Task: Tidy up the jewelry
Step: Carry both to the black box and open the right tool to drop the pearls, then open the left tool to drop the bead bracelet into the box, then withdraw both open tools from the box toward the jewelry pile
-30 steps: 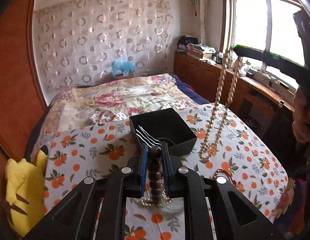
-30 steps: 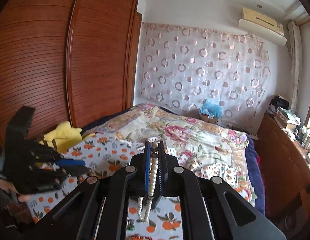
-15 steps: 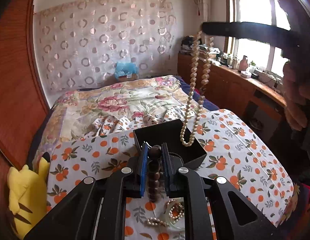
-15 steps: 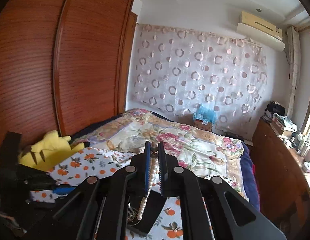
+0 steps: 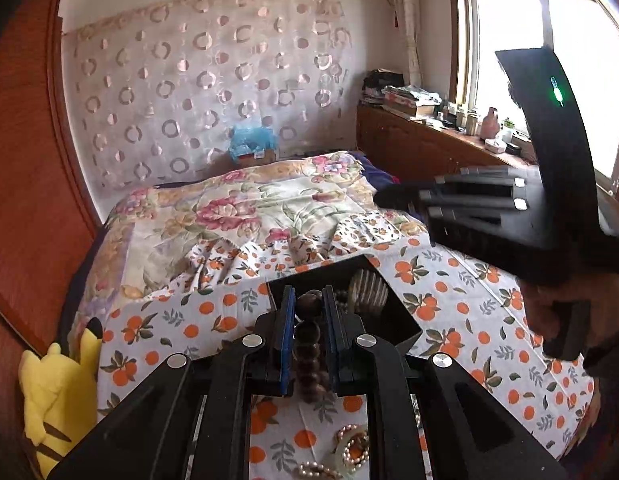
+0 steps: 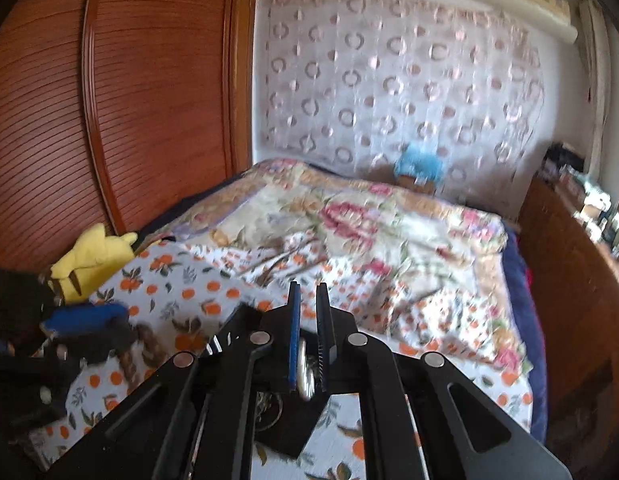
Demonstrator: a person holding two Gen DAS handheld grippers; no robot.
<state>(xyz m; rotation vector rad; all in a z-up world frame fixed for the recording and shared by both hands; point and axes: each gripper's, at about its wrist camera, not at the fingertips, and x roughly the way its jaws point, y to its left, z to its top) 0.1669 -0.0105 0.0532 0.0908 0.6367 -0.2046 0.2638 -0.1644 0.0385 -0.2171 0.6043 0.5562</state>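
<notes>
My left gripper (image 5: 308,300) is shut on a string of dark brown wooden beads (image 5: 307,334) that hangs between its blue pads, just in front of a black open box (image 5: 393,322) on the orange-print cloth. Cream pearls (image 5: 367,288) lie coiled inside the box. My right gripper (image 6: 308,294) hovers over the box (image 6: 285,434); its jaws stand slightly apart with nothing between the tips, and pearls (image 6: 305,376) show below them. In the left wrist view the right gripper (image 5: 389,196) sits above the box, at right.
Loose pearl and gold bracelets (image 5: 351,446) lie on the cloth beneath the left gripper. A yellow plush toy (image 5: 57,392) sits at the bed's left edge. A wooden wardrobe (image 6: 109,100) stands left; a wooden sideboard (image 5: 429,152) and window stand right.
The right gripper lowered the long pearl necklace into the black box and let it go; the pearls now lie coiled inside. The left gripper stayed shut on the brown beads.
</notes>
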